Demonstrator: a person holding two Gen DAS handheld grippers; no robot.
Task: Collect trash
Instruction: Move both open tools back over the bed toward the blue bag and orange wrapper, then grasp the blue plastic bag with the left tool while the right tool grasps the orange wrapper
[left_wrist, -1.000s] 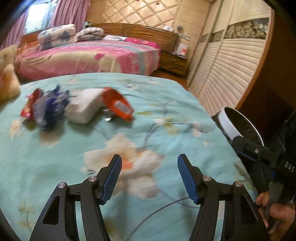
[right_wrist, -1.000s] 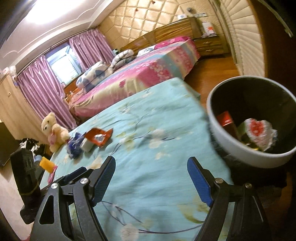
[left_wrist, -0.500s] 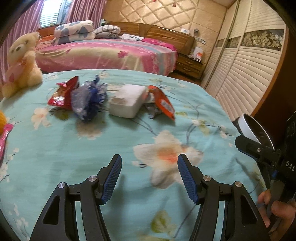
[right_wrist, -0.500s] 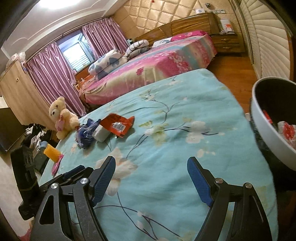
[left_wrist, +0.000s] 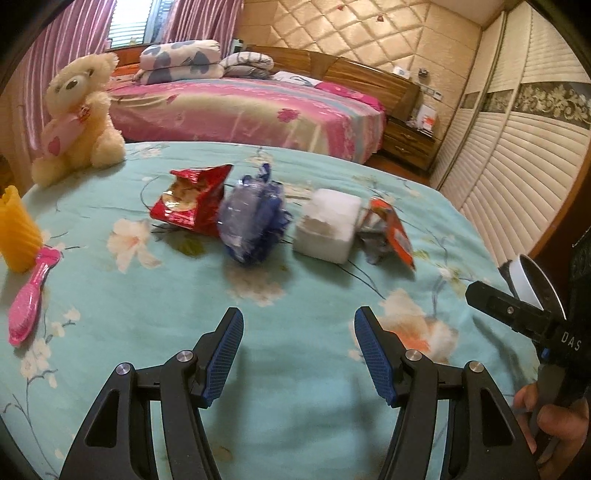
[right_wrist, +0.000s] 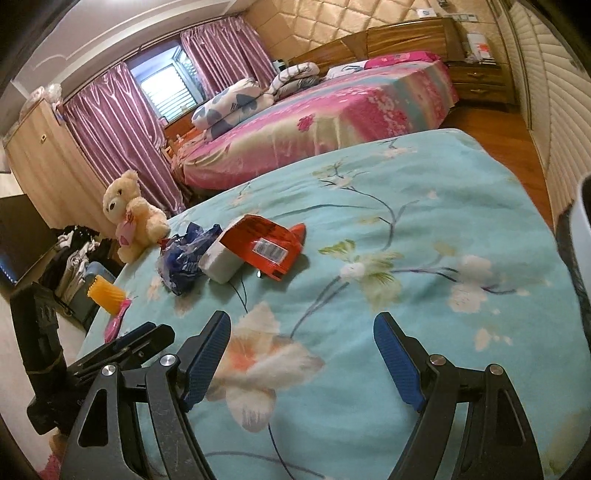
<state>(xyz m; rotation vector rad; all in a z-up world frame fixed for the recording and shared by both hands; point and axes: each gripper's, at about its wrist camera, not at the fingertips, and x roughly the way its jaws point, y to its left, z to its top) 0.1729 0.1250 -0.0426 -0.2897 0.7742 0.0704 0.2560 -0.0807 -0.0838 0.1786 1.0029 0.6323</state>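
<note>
Crinkly foil and thin plastic make up most of what I have to clear: four bits of trash lie in a loose row across the middle of the left wrist frame, on the teal floral bed (left_wrist: 295, 369). From left to right they are a torn-open red chip bag (left_wrist: 192, 201), a scrunched blue wrapper (left_wrist: 253, 218), a white block (left_wrist: 328, 225) and an orange packet (left_wrist: 391, 232) leaning against the block's right side. I judge all of them light, and the bags soft enough to collapse and slide between the pads, so I would pinch each on a bunched fold or a crimped end seam, not across the flat glossy face. The chip bag's mouth gapes and seems to show crumbs, so I would take it near the top edge and keep it upright. The block looks like foam or a tissue pack, I cannot tell which; it should give a little, and I would take it across its narrower sides. The left hand-held gripper (left_wrist: 298, 354) hangs at the bottom of its frame, jaws well apart with nothing between them, short of the row. The right hand-held gripper (right_wrist: 302, 363) is likewise wide and empty, low in its own frame, with the trash up and to the left. The bin (right_wrist: 581, 236) shows only as a white rim at the right edge. The bear (left_wrist: 75, 118), yellow cup (left_wrist: 16, 232) and pink brush (left_wrist: 31, 299) at left I would leave alone.
</note>
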